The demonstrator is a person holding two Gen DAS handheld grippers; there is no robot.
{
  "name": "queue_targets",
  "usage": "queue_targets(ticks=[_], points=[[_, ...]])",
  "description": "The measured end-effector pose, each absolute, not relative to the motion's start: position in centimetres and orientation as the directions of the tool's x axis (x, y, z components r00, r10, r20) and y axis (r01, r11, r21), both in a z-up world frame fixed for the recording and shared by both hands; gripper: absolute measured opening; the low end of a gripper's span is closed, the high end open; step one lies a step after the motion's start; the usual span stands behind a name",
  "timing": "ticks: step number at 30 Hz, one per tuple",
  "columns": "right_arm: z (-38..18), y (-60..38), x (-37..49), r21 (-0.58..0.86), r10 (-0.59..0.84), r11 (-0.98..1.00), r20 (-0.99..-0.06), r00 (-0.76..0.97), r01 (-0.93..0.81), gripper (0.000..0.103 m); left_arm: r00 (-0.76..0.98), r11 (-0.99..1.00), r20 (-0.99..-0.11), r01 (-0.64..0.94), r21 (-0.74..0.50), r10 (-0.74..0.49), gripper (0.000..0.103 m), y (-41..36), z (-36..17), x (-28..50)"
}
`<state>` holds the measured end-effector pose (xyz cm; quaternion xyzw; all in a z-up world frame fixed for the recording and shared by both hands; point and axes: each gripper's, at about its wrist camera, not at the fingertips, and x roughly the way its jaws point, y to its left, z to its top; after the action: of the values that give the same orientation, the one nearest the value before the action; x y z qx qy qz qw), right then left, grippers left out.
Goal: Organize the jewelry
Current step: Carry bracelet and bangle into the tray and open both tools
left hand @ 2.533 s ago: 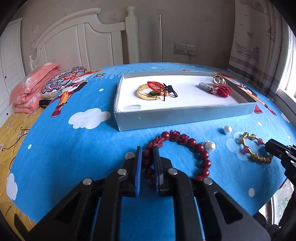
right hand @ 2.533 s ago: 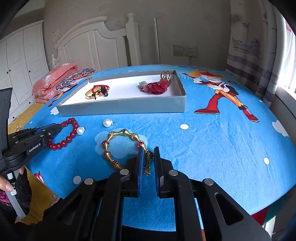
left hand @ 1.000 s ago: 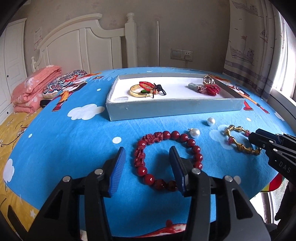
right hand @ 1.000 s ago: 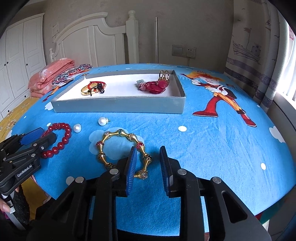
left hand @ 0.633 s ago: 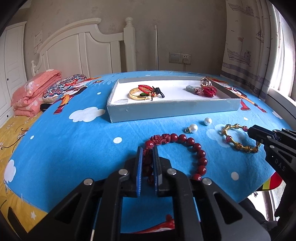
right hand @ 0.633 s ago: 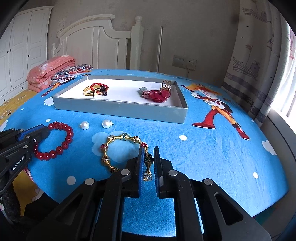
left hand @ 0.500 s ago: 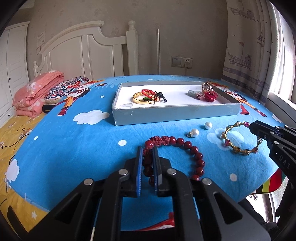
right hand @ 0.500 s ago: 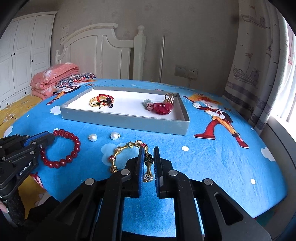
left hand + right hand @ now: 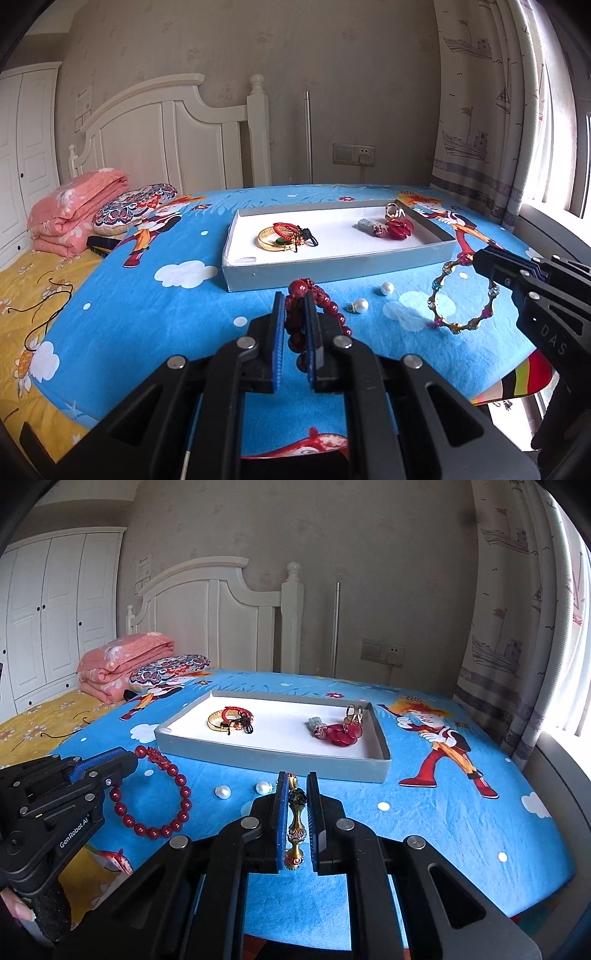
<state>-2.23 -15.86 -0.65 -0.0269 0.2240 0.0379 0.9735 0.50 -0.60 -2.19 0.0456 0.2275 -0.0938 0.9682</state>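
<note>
Red beads sit pinched between the blue pads of the left gripper (image 9: 295, 341): it is clamped on the red bead bracelet (image 9: 155, 794), which hangs from it clear of the blue cloth (image 9: 147, 314). The right gripper (image 9: 296, 819) is likewise clamped on the gold bracelet (image 9: 463, 295), its loop dangling below the jaws. From both claws the gray tray (image 9: 332, 269) lies straight ahead and a little lower, its long side running across the view, so the coming move is a short carry forward over the near wall. The left claw faces the end with the gold bangle (image 9: 273, 242) (the red flower piece (image 9: 400, 229) lies at the other end, nearer the right claw). Two pearls (image 9: 373, 297) rest on the cloth between claws and tray.

A second ago both claws stood open around bracelets lying flat; since then they have closed and lifted them. Whether the lowest beads hang quite free of the cloth is hard to tell.
</note>
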Motion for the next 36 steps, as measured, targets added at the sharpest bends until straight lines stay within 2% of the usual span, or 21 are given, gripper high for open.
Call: queue_targets(ticks=[25,36], points=[[1.7,-15.2,0.0,-0.009,0.068,0.997,-0.405,0.912,-0.078,0.010,0.905,0.983,-0.398,0.180,0.042,-0.148,0.010,-2.3,0.6,1.4],[3.8,-16.0,4.0,-0.016,0.048,0.998,-0.388,0.921,-0.058,0.010,0.913,0.984,-0.380,0.176,0.033,-0.151,0.010,-3.2,3.6,5.6]])
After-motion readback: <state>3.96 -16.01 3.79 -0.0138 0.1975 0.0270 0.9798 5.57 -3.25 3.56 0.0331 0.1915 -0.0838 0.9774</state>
